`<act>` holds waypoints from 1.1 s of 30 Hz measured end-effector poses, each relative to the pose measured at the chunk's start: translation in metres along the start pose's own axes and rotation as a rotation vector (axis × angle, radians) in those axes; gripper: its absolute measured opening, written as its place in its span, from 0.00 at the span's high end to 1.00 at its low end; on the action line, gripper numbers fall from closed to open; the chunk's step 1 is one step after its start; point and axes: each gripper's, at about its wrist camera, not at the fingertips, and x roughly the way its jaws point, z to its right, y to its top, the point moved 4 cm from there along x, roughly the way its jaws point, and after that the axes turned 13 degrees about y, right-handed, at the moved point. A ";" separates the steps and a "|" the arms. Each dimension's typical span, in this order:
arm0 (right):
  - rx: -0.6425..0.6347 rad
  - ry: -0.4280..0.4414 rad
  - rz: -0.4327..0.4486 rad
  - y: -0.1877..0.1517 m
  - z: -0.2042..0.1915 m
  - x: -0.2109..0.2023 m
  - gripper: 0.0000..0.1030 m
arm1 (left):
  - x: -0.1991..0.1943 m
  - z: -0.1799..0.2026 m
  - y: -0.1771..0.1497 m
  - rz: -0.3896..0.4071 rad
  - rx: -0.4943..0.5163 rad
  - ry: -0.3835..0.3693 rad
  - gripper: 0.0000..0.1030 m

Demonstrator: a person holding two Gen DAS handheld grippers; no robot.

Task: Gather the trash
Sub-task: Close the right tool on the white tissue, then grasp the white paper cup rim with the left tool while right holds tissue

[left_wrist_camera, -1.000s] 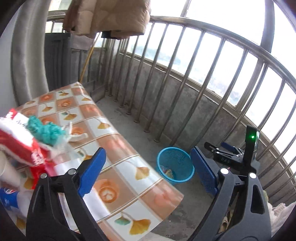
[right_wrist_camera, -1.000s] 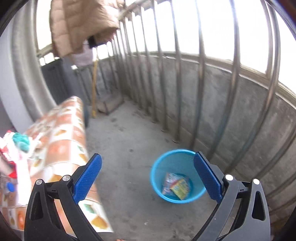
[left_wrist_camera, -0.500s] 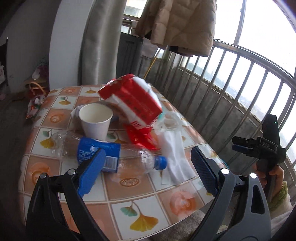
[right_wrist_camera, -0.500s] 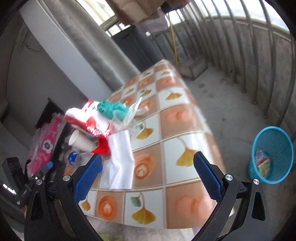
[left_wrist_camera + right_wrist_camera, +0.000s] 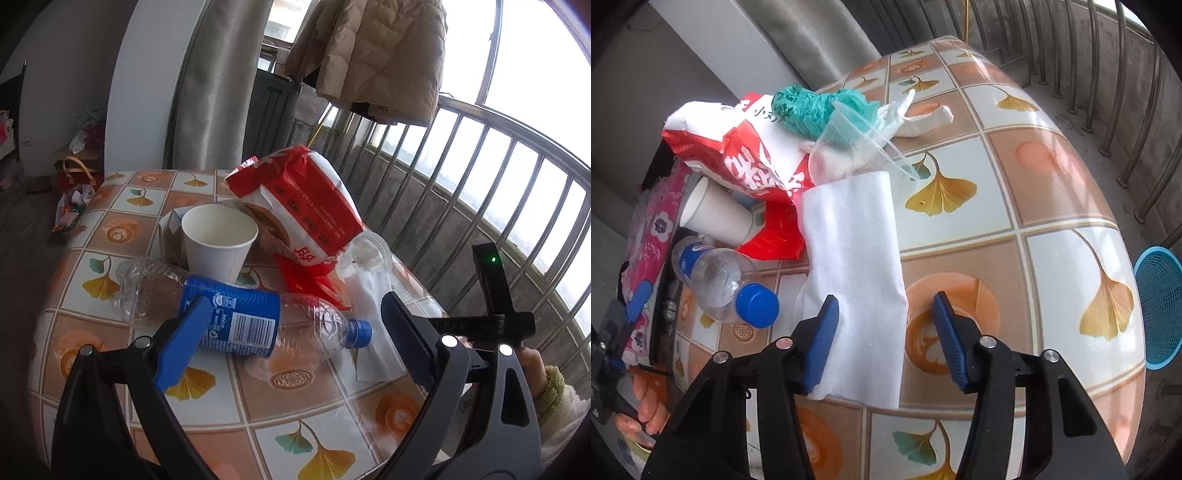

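While my right gripper [image 5: 884, 328] is closing its jaws around the white tissue [image 5: 855, 273] lying on the table [image 5: 1052, 206], pads not yet pressing, my left gripper [image 5: 291, 328] hangs released over the plastic bottle [image 5: 236, 314].

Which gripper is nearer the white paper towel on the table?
Right. The right gripper is closing around the white paper towel's near end, pads not yet pressing. The left gripper stands open beside it, over the plastic bottle.
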 end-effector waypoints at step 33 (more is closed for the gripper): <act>0.080 0.089 0.020 -0.010 0.017 -0.010 0.97 | 0.114 -0.028 0.049 -0.119 0.029 0.280 0.32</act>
